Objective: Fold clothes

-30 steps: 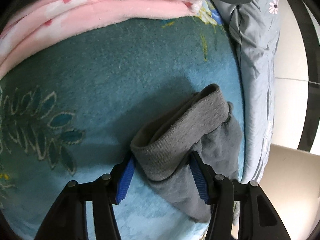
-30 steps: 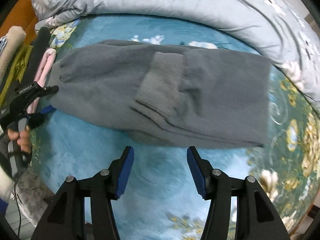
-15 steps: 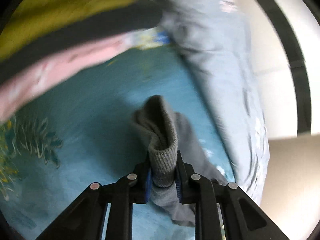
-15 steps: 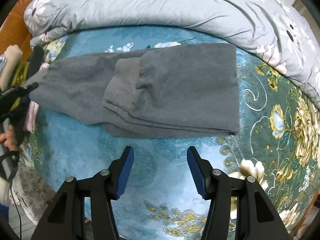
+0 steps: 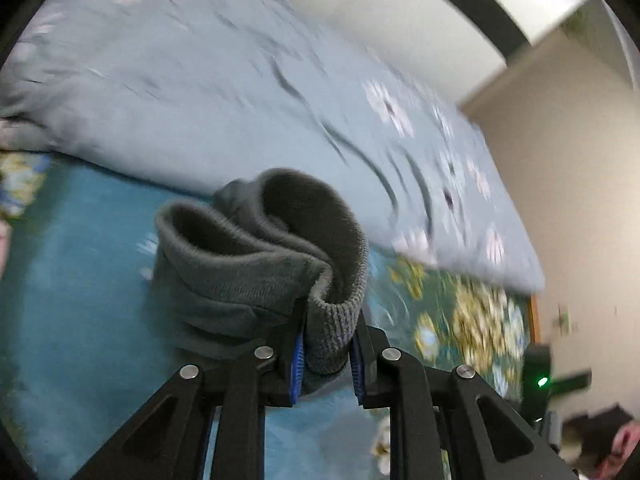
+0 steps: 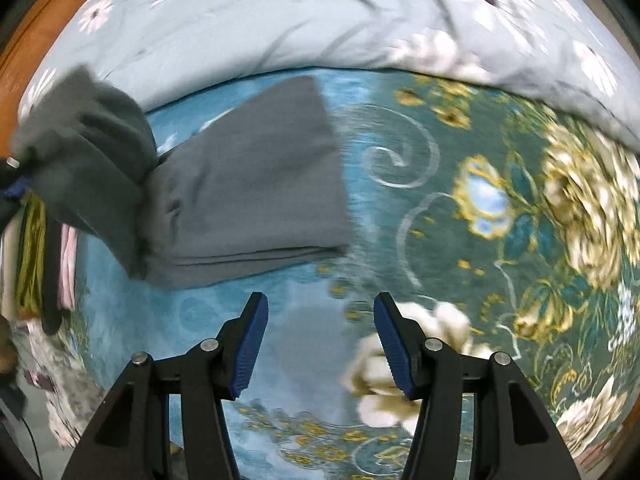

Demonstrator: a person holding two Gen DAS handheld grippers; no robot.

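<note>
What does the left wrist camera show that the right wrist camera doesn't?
Only the left wrist view shows the left tongs clamped on the ribbed cuff, plus a cream wall. Only the right wrist view shows the open, empty right tongs and the stacked folded clothes. Both show the grey knit garment, teal floral blanket and pale blue quilt.

Black, angular plastic left gripper point(image 5: 325, 354) with triangular cut-outs, silver round screws, blue ribbed finger pads point(image 5: 297, 364). Identical black plastic right gripper point(image 6: 321, 346): silver screws, blue ribbed pads point(image 6: 250, 346).
</note>
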